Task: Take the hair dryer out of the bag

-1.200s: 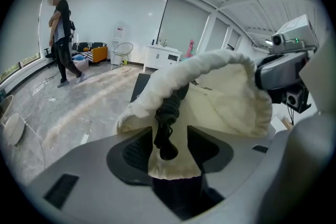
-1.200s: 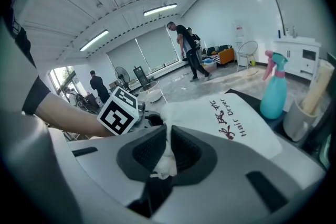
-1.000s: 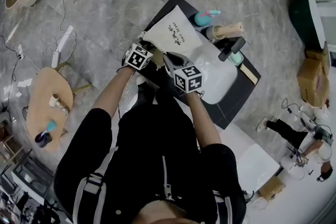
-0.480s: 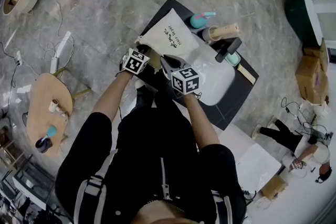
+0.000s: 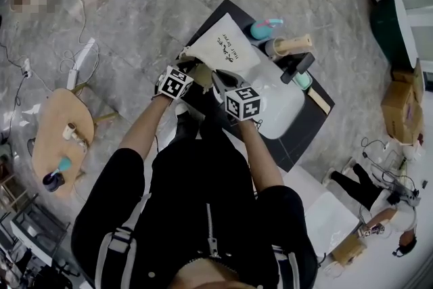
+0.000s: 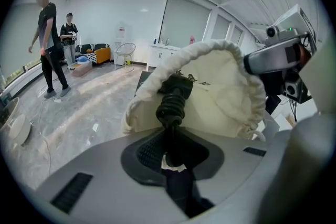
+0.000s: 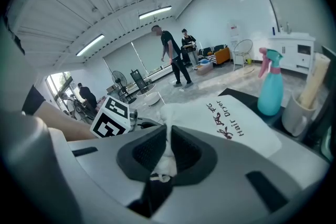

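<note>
At the mouth of the bag [image 6: 223, 89], on the near corner of the desk [image 5: 308, 128], both tools are engaged. My left hand-held gripper [image 6: 170, 140] is clenched on the black ribbed cord [image 6: 171, 107] coming out of the opening. It's the only part sticking out, so I judge it's the thing to pull by. My right hand-held gripper [image 7: 167, 157] is grasping a fold of the bag's white rim, probably to anchor the cloth so the bag doesn't follow the pull.

The bag rests on the desk, mouth toward me, printed side up. The dryer [image 6: 179, 85] is inside it. Only a black end shows at the gathered opening, and cloth hides the body, so I can't tell its shape or how it lies.

In the head view, the marker cubes [image 5: 174, 83] cover both sets of jaw tips. I can't tell how tight the drawstring is. The spray bottle [image 7: 270, 84] and cup [image 7: 300, 110] stand just beyond the bag, and the cup is partly cut off.
</note>
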{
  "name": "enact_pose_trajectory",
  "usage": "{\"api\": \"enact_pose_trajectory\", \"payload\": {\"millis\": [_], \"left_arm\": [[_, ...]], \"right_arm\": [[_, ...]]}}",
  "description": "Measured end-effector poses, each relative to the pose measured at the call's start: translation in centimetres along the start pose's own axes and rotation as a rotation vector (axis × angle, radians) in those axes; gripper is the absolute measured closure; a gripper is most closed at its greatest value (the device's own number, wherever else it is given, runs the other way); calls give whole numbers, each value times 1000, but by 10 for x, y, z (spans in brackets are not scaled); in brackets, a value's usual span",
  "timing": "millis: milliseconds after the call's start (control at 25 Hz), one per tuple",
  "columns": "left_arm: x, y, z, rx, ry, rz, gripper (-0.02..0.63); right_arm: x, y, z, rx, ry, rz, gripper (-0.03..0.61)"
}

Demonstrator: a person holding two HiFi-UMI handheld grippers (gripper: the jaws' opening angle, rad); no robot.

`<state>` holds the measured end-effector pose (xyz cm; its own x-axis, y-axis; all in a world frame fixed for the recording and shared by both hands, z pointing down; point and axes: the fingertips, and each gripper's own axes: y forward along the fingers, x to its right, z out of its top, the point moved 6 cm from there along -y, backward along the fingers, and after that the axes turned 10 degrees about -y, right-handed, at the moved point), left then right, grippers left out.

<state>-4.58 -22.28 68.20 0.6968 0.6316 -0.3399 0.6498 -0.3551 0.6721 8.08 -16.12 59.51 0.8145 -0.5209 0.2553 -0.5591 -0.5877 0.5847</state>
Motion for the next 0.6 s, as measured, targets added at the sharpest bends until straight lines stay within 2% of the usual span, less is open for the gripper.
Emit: {"api": "enact_pose_trajectory", "payload": {"millis": [600], "left_arm": [[1, -35, -38, 8, -40, 23, 543]], "right_arm": [[-1, 4, -8, -11, -7, -6, 540]]}}
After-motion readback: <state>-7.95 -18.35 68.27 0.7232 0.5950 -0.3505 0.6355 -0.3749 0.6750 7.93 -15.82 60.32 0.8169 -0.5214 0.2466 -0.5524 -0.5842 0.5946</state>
